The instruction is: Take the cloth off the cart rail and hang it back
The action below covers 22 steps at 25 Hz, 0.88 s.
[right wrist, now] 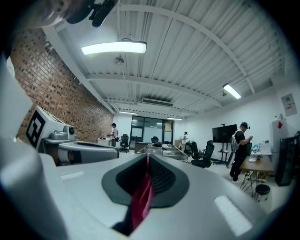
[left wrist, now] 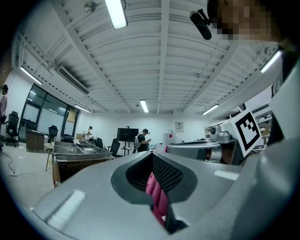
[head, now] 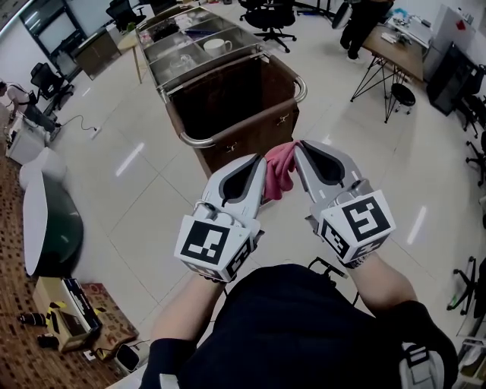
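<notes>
The left gripper and right gripper are each clamped shut on the bunched pink fabric cloth, off and just short of the brown cart's chrome tube rail, which runs crosswise ahead.

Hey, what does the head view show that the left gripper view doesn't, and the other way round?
Only the head view: the person's forearms and the left gripper from above, with its marker cube. Only the left gripper view: the ceiling lights and, close up, that gripper's jaws shut on the pink cloth. Both: the cloth, the cart and the right gripper.
</notes>
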Each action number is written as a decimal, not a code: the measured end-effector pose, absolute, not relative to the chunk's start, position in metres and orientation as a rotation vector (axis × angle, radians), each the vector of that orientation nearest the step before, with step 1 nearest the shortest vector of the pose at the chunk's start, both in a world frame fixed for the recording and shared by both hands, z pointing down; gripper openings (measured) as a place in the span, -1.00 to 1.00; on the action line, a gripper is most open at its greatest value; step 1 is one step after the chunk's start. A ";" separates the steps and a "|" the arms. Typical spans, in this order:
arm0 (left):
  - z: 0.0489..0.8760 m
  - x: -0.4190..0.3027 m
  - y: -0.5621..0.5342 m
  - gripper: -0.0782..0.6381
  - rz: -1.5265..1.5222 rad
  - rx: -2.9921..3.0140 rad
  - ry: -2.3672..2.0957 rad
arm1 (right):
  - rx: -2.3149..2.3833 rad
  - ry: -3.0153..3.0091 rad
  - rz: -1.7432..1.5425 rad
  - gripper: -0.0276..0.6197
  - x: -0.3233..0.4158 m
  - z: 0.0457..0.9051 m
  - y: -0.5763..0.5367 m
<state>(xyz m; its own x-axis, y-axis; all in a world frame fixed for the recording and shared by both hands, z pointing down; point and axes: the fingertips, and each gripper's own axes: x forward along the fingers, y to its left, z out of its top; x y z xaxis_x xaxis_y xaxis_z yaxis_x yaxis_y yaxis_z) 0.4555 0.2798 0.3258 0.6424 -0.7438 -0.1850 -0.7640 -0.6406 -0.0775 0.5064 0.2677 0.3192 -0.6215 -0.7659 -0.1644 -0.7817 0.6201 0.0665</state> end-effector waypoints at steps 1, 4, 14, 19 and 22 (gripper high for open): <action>0.326 0.457 0.280 -0.78 0.204 -2.710 1.257 | -1.305 2.720 0.196 -0.88 0.508 0.320 0.268; 0.327 0.453 0.280 -0.78 0.221 -2.721 1.279 | -1.288 2.719 0.200 -0.88 0.506 0.319 0.270; 0.331 0.464 0.275 -0.78 0.196 -2.716 1.325 | -1.244 2.726 0.195 -0.88 0.517 0.316 0.267; 0.333 0.470 0.271 -0.78 0.194 -2.707 1.325 | -1.223 2.737 0.191 -0.88 0.522 0.315 0.264; 0.334 0.474 0.268 -0.78 0.188 -2.695 1.348 | -1.205 2.743 0.188 -0.88 0.527 0.316 0.260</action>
<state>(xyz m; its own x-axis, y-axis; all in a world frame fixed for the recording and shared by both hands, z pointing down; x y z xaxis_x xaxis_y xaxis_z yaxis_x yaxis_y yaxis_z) 0.4742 0.2677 0.3344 0.5948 -0.7867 -0.1653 -0.8019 -0.5950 -0.0539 0.5266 0.2604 0.3164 -0.6699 -0.7210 -0.1771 -0.7385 0.6718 0.0583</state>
